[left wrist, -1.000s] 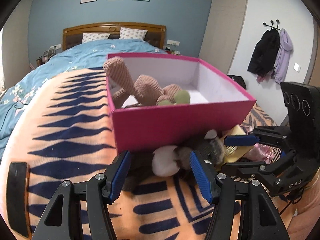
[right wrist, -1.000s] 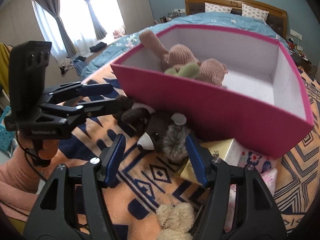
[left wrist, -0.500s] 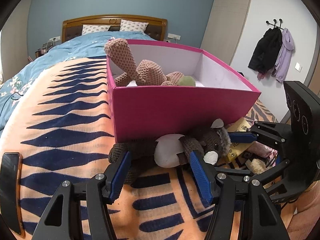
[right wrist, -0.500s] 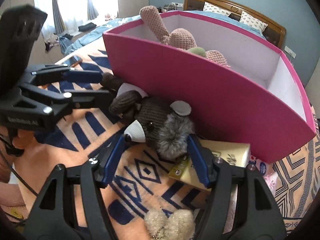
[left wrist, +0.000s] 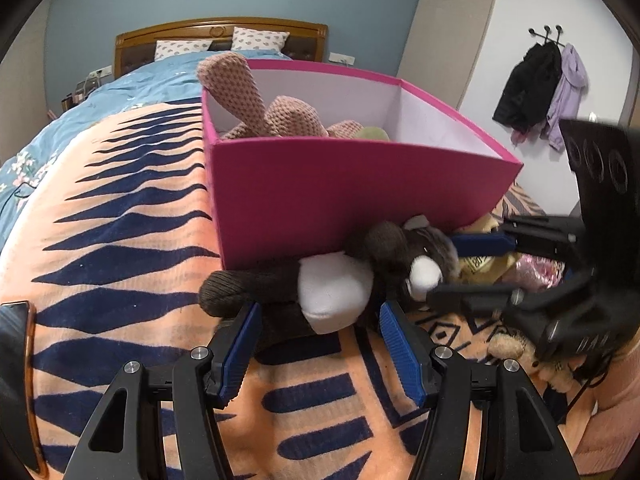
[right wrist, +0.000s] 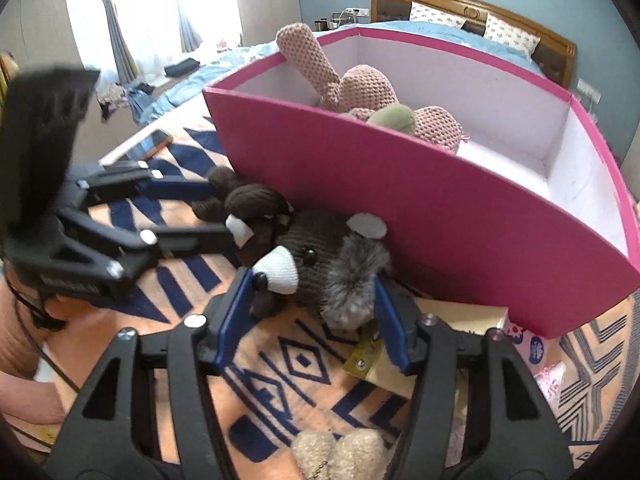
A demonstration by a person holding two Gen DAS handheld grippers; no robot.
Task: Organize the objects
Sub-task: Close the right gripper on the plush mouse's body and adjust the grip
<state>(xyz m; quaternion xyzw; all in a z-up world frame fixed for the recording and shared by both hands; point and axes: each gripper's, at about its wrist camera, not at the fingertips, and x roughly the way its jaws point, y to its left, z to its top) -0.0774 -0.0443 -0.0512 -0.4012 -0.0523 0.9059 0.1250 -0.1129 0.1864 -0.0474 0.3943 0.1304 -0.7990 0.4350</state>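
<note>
A dark brown knitted plush animal [left wrist: 360, 276] with a white belly and snout lies on the orange blanket against the front wall of a pink box [left wrist: 344, 188]. It also shows in the right wrist view [right wrist: 316, 256]. My left gripper [left wrist: 320, 320] is open, its fingers either side of the plush's body. My right gripper [right wrist: 312, 284] is open, its fingers either side of the plush's head. A pink knitted plush [left wrist: 280, 112] lies inside the box [right wrist: 440, 200].
A yellow card box [right wrist: 432, 328] lies under the plush's head by the pink box. A small beige plush [right wrist: 340, 456] lies near my right gripper. A phone [left wrist: 16, 360] lies on the blanket at the left. Pink packets [right wrist: 536, 352] lie at the right.
Both grippers have moved closer to the brown plush and now straddle it. The plush has come out further from the box's front wall.
</note>
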